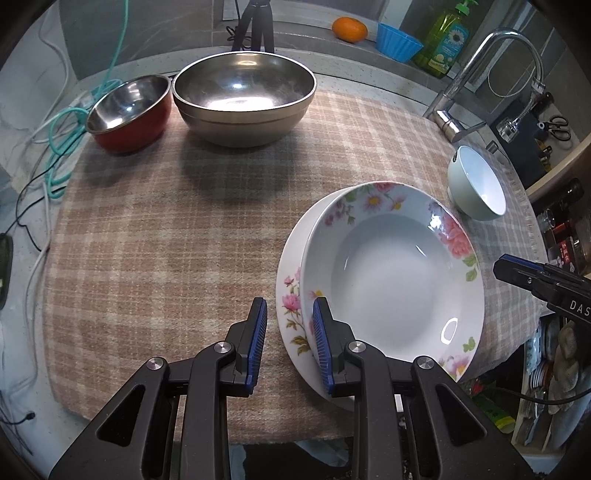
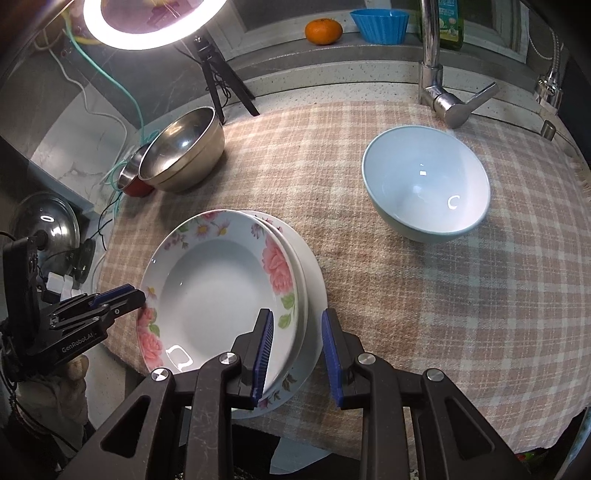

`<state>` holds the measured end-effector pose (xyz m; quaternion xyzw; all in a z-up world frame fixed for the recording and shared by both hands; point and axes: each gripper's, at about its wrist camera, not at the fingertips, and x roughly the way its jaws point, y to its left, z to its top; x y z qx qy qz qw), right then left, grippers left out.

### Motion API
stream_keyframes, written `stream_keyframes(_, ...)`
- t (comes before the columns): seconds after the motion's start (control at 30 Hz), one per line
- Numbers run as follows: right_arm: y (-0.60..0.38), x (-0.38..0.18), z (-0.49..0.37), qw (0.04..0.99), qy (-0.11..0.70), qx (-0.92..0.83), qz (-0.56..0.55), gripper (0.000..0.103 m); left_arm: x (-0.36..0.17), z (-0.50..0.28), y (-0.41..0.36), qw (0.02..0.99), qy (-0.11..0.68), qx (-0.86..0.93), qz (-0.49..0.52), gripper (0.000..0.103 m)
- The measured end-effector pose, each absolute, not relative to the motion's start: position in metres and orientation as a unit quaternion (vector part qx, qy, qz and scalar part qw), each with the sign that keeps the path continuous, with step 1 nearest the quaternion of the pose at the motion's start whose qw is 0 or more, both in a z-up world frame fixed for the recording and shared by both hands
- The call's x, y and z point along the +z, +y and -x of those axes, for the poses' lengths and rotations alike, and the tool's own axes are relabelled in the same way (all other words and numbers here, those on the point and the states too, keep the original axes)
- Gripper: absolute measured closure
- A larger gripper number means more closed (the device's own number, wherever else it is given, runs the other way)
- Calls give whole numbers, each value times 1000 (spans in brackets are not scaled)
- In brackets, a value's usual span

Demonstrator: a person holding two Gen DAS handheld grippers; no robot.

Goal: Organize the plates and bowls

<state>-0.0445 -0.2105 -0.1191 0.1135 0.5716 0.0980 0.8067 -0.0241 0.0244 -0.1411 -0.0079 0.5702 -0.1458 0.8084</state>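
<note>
A floral deep plate (image 1: 391,273) (image 2: 218,291) lies stacked on one or two more plates (image 1: 290,314) (image 2: 314,273) near the front edge of the checked cloth. My left gripper (image 1: 290,343) is open, its jaws astride the stack's left rim. My right gripper (image 2: 297,354) is open, astride the stack's right rim; it also shows in the left wrist view (image 1: 543,280). A pale blue bowl (image 2: 426,182) (image 1: 476,182) stands to the right. A large steel bowl (image 1: 243,96) (image 2: 184,147) and a red-sided steel bowl (image 1: 129,110) (image 2: 133,181) stand at the back left.
A faucet (image 2: 443,92) (image 1: 461,92) rises at the back right. An orange (image 2: 323,31), a blue cup (image 2: 380,24) and a soap bottle (image 1: 443,40) sit on the sill. A ring light tripod (image 2: 218,85) and cables (image 1: 62,136) are at the back left.
</note>
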Motion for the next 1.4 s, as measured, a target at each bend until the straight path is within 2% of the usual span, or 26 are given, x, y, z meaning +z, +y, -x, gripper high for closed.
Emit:
stream_keyframes(0.43, -220, -106, 42, 821, 544, 100, -140, 78, -133, 17, 38, 812, 566, -136, 45, 80)
stream_keyframes(0.73, -216, -80, 33, 849, 494, 112, -154, 78, -123, 0, 64, 818, 558, -111, 79, 80)
stream_keyframes(1.03, -179, -53, -13, 843, 491, 159, -151, 78, -116, -33, 102, 832, 544, -69, 91, 80)
stream_keyframes(1.4, -134, -46, -88, 835, 504, 173, -138, 78, -113, -69, 124, 827, 545, -93, 106, 77)
